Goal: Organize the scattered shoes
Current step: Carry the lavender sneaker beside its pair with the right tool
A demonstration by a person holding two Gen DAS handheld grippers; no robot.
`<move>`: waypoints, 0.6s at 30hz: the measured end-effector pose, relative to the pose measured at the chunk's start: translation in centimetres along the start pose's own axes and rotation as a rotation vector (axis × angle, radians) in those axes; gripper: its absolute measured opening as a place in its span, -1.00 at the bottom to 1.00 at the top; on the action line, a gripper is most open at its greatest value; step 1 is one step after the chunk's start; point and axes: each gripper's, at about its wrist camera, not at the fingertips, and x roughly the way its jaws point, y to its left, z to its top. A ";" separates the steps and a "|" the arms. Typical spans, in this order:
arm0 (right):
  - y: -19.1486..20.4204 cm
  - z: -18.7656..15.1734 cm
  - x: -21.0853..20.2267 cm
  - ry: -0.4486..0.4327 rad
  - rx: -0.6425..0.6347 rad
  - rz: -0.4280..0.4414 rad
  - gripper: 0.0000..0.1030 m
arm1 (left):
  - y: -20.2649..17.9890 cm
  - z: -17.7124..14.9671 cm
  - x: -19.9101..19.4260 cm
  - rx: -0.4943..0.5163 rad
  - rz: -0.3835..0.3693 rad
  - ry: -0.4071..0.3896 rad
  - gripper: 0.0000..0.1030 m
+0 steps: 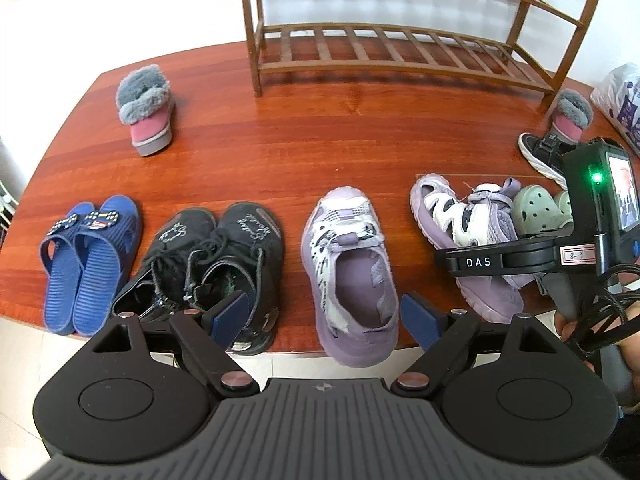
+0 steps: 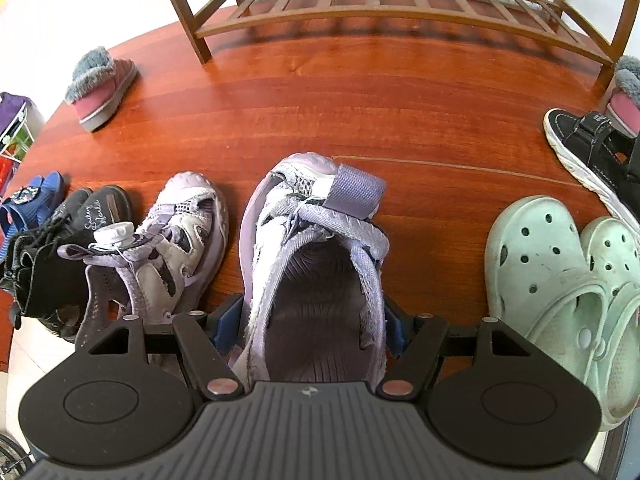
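Shoes stand in a row on a red-brown wooden board (image 1: 320, 140). My left gripper (image 1: 324, 318) is open, and its blue pads flank the heel of a purple-and-white sneaker (image 1: 348, 272) without pressing on it. The matching purple sneaker (image 2: 316, 264) fills my right gripper (image 2: 311, 328). Both pads sit against its heel sides, and its toe points toward the wooden shoe rack (image 2: 400, 4). In the left wrist view the right gripper's black body (image 1: 520, 256) hangs over that sneaker.
Blue slippers (image 1: 88, 260) and black lace shoes (image 1: 216, 256) lie at the left. Mint clogs (image 2: 560, 272) and a black sandal (image 2: 592, 148) lie at the right. One pink furry slipper (image 1: 146, 112) sits far left, another (image 1: 572, 114) by the rack's right leg.
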 end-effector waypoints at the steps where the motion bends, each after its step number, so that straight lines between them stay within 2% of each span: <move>1: 0.2 0.0 0.2 0.000 -0.001 -0.006 0.46 | 0.2 -0.1 0.0 -0.007 0.003 0.002 0.65; 10: 2.3 0.1 2.0 0.004 -0.014 -0.059 0.47 | 0.7 -0.5 0.0 -0.022 0.015 0.014 0.65; 18: 3.6 -0.1 2.1 -0.016 -0.056 -0.050 0.55 | 1.2 -0.6 0.0 -0.040 0.024 0.019 0.65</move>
